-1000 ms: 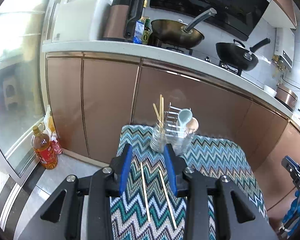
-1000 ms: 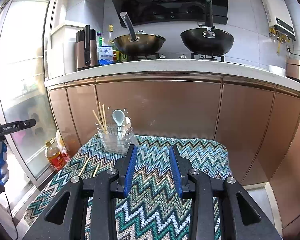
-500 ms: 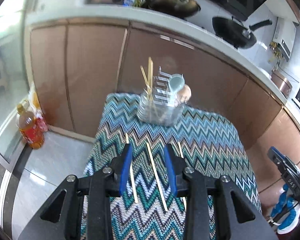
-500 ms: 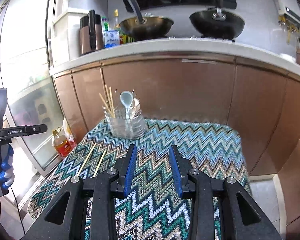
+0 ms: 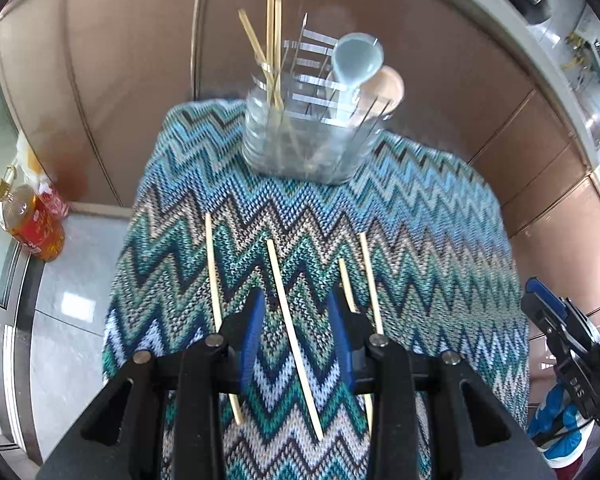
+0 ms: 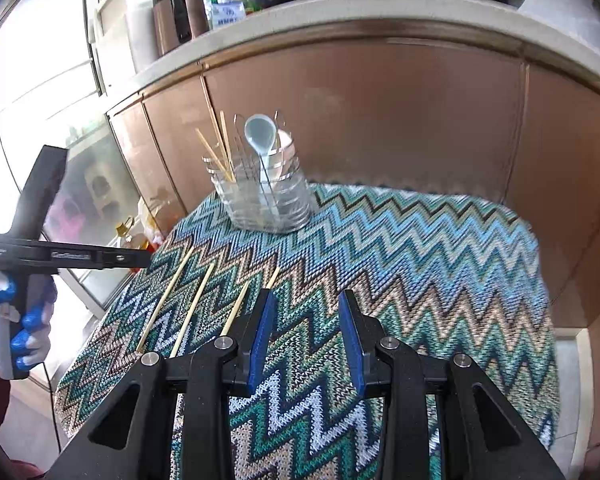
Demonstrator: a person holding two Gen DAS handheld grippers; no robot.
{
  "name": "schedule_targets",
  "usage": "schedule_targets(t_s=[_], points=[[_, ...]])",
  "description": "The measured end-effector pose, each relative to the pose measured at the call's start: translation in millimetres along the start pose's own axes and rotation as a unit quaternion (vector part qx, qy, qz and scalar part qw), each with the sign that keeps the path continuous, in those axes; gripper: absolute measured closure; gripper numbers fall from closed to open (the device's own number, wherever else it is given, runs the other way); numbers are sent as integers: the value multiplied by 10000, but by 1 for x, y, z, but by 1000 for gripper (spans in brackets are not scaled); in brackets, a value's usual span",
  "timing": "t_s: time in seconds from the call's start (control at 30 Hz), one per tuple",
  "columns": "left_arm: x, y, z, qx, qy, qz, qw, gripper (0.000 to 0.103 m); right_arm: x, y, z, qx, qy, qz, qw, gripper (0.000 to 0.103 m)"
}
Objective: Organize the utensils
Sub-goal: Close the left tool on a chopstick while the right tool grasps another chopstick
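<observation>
- My left gripper (image 5: 296, 336) hangs low over the zigzag cloth (image 5: 428, 248), its blue-padded jaws spread apart with nothing between the pads but a chopstick lying below them.
- That middle chopstick (image 5: 294, 336) lies on the cloth and runs lengthwise through the gap of the jaws; I cannot tell whether either pad touches it.
- A second loose chopstick (image 5: 216, 300) lies just outside my left finger, and two more (image 5: 370, 280) lie close together just outside my right finger, one partly hidden by it.
- All four lie roughly parallel on the cloth, pointing toward the clear utensil holder (image 5: 312, 140).
- The holder stands upright at the far edge of the cloth, against the copper-coloured cabinet (image 5: 120, 80). It holds three upright chopsticks (image 5: 270, 40) on its left side, a pale blue spoon (image 5: 356, 62) and a beige spoon (image 5: 386, 88) on its right.
- My right gripper (image 6: 306, 336) is also parted and holds nothing; it hovers above the cloth, to the right of the loose chopsticks.
- From the right wrist view, my gloved left hand (image 6: 16, 320) is at the left edge, gripping its tool's handle.
- An oil bottle (image 5: 32, 224) stands on the floor beside the cabinet.
</observation>
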State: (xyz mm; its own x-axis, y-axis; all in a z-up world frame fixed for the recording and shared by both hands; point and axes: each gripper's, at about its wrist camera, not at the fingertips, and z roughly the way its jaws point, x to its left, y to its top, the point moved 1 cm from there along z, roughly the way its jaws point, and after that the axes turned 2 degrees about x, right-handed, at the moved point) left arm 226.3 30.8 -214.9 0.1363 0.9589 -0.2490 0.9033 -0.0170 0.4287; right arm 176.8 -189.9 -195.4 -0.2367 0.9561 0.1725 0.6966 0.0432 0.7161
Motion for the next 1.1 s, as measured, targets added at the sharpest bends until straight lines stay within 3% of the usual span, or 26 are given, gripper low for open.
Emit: schedule_targets(t_s=[0.17,0.3,0.5,0.93,1.1], points=[[5,14,39,475,77,-62,9988,73,0,3,38,508,263,30,9984,70],[11,23,60,732,105,-134,9972,73,5,11,78,1042,708,127,9920,76],[15,33,79,1036,117,-136,9945,78,18,25,131,1615,909,161,9825,83],[16,38,117,1528,43,-114,9882,87,40,38,205,2455,643,-72,9672,86],[15,38,121,1539,96,-74,9880,92,43,35,212,2415,514,-41,9690,93]])
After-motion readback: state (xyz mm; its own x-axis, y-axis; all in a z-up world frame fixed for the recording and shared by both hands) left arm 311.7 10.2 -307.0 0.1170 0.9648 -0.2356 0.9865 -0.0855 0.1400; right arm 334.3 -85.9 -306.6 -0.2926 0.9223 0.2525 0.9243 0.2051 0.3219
